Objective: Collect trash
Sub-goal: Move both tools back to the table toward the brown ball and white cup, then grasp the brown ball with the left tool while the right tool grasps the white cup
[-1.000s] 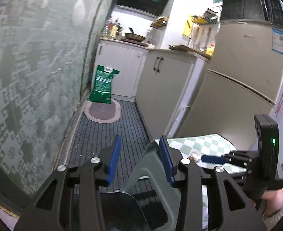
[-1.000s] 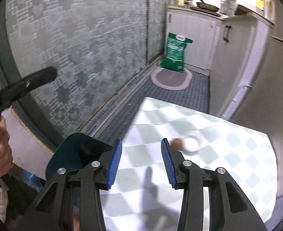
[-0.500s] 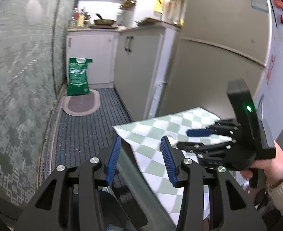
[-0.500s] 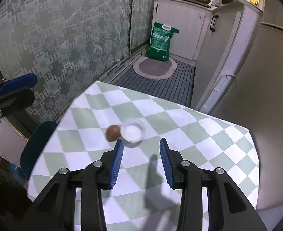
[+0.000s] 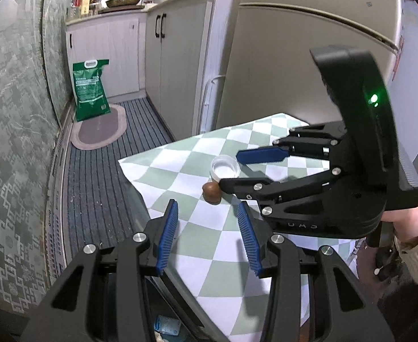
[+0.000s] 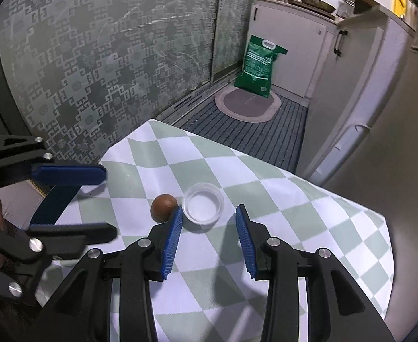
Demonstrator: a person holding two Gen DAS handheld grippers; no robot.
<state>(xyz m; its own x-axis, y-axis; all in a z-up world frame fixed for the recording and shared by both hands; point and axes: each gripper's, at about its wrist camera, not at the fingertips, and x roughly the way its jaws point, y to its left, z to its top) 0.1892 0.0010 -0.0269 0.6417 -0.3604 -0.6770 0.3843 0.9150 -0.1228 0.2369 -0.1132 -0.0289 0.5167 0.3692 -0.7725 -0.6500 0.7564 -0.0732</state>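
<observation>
My right claw (image 6: 208,216) wide open, holding nothing, white plastic lid (image 6: 203,203) just ahead betw. its tips on checkered counter (image 6: 308,222), brown nut (image 6: 163,203) touching lid's left, my left claw (image 5: 206,213) also open, empty, nut just ahead.

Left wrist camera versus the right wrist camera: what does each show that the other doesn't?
Only the left view shows the right tool from the side, with a green light on it. Only the right view shows the left tool from the side. Both show the brown nut beside the white lid on the checked tablecloth, and the green bag.
</observation>
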